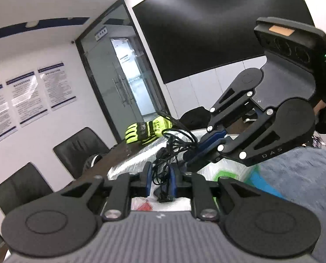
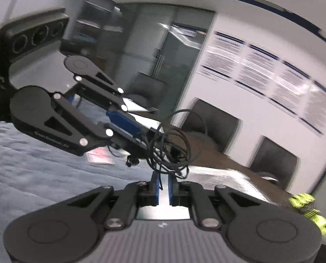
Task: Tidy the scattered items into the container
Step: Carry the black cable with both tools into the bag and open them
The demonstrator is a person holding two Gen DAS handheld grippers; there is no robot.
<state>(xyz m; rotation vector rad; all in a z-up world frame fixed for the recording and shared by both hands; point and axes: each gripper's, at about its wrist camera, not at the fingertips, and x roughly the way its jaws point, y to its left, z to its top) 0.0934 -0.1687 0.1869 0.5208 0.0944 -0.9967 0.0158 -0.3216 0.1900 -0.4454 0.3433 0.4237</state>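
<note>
Left wrist view: left hand-held gripper [image 1: 160,180] at bottom centre, pads nearly closed on a tangled black cable [image 1: 166,151]; right hand-held gripper [image 1: 199,153] enters from the right, tips in the same bundle. Yellow-green glove [image 1: 146,129] on the surface [image 1: 119,151] behind, centre frame.

Right wrist view: right gripper narrowly parted w/ cable strands between its pads, prob gripped; silver container [image 2: 220,175] below

We see a dark brown tabletop [image 1: 119,151] with a grey-blue cloth [image 1: 298,188] spread over its near part. A silver foil-lined container [image 1: 132,164] rests on it toward the far edge, and a yellow-green glove [image 1: 145,130] lies just beyond, at the far corner.
</note>
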